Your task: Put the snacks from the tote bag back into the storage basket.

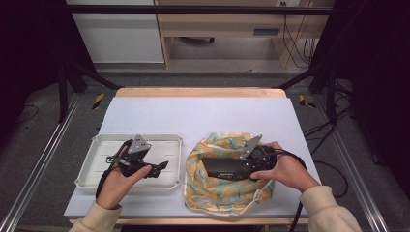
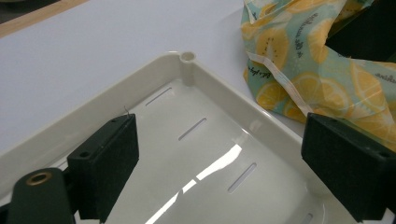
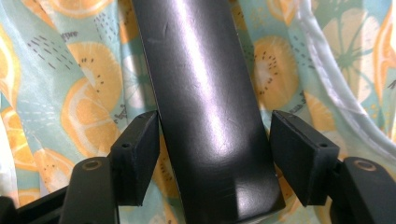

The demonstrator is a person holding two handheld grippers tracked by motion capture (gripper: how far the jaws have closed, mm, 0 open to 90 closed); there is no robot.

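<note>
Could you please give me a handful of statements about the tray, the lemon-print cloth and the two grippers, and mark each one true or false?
1. The black case lies on the lemon-print cloth. True.
2. The left gripper hovers over the white tray. True.
3. The left gripper holds a sponge. False: its jaws stand open with nothing between them.
4. The right gripper is above the tray. False: its jaws straddle the black case on the cloth, a small gap showing at the right jaw.
5. The tray sits right of the cloth in the high view. False: it sits left of it.

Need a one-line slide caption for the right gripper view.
Right gripper straddles a glossy black case lying on lemon-print cloth, jaws not clamped.
</note>
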